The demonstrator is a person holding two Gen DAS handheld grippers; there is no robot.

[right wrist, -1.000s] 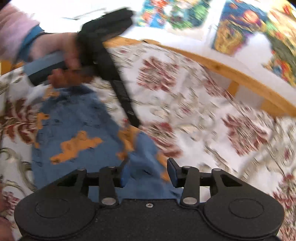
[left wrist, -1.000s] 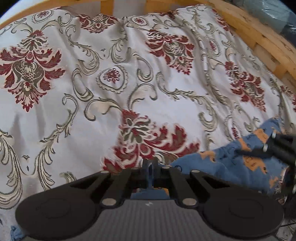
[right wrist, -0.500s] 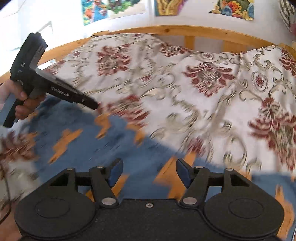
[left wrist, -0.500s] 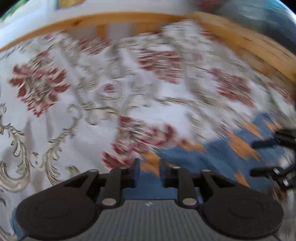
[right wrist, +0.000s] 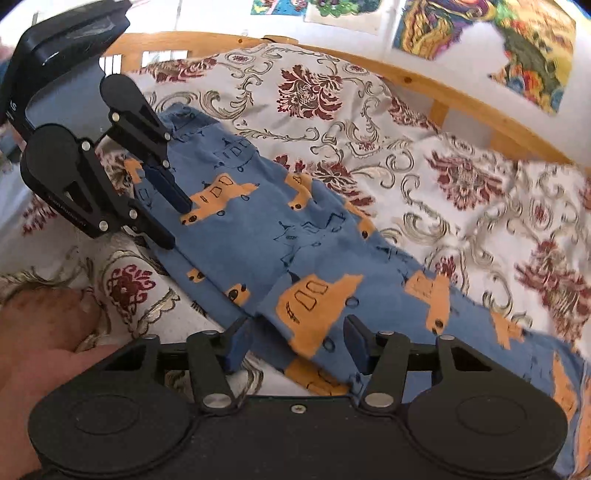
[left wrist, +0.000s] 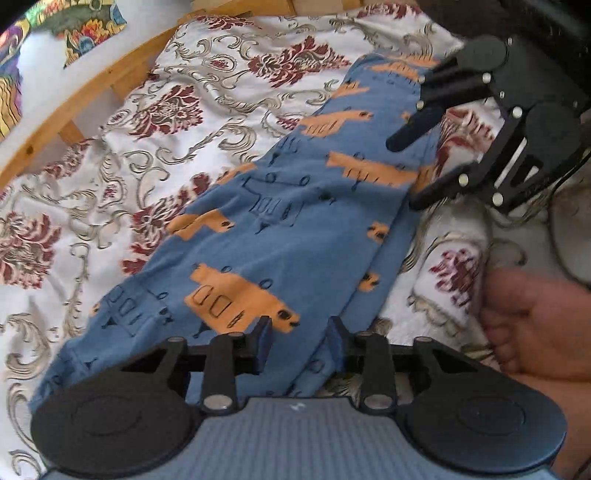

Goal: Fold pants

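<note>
The pants (left wrist: 291,206) — blue, printed with orange vehicles — lie stretched in a long strip across the bed's floral cover (left wrist: 155,122), one layer folded lengthwise over the other. The left gripper (left wrist: 300,343) hovers over one end of the strip with its jaws released, blue cloth showing between the pads but not pinched. The right gripper (right wrist: 295,341) sits at the other end, jaws likewise spread apart above the fabric's folded edge. Each gripper appears in the other's view, poised at the far end of the garment. A wooden bed frame (right wrist: 461,96) curves behind, with colourful pictures (right wrist: 480,33) on the wall — part of a hand (left wrist: 535,325) shows beside the cover.
</note>
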